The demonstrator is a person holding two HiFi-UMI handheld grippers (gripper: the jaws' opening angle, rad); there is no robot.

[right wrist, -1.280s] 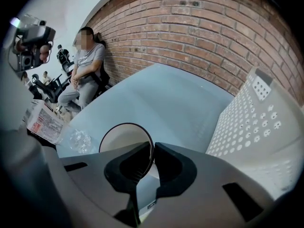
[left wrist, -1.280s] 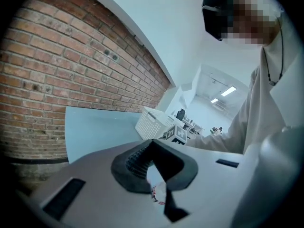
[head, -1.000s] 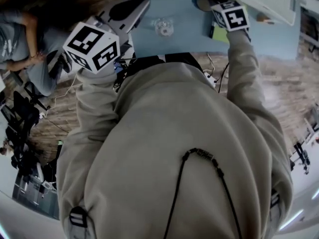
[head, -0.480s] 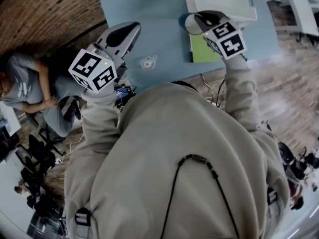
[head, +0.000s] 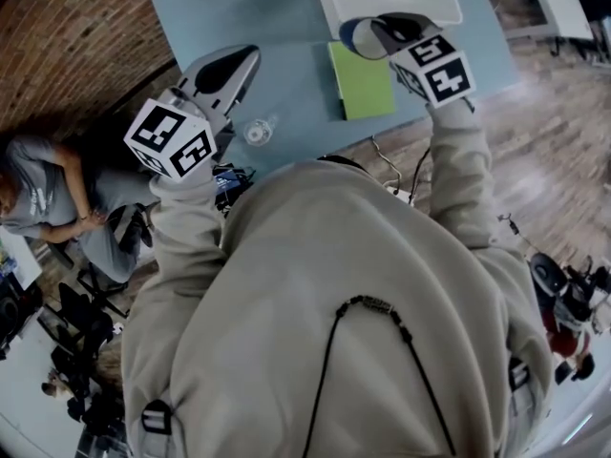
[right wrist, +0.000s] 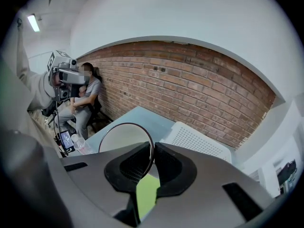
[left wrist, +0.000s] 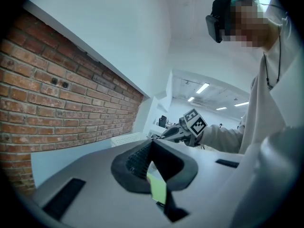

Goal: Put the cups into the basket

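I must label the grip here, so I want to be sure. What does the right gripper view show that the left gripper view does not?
Only the right gripper view: the cup, its rim pinched between the jaws of the right gripper; the left gripper; a seated person. Only the left gripper view: the left gripper's own jaws, closed on nothing; the right gripper from outside, its cup too small to make out; the camera on the person's head. Both: the brick wall, the white basket, the green sheet below.
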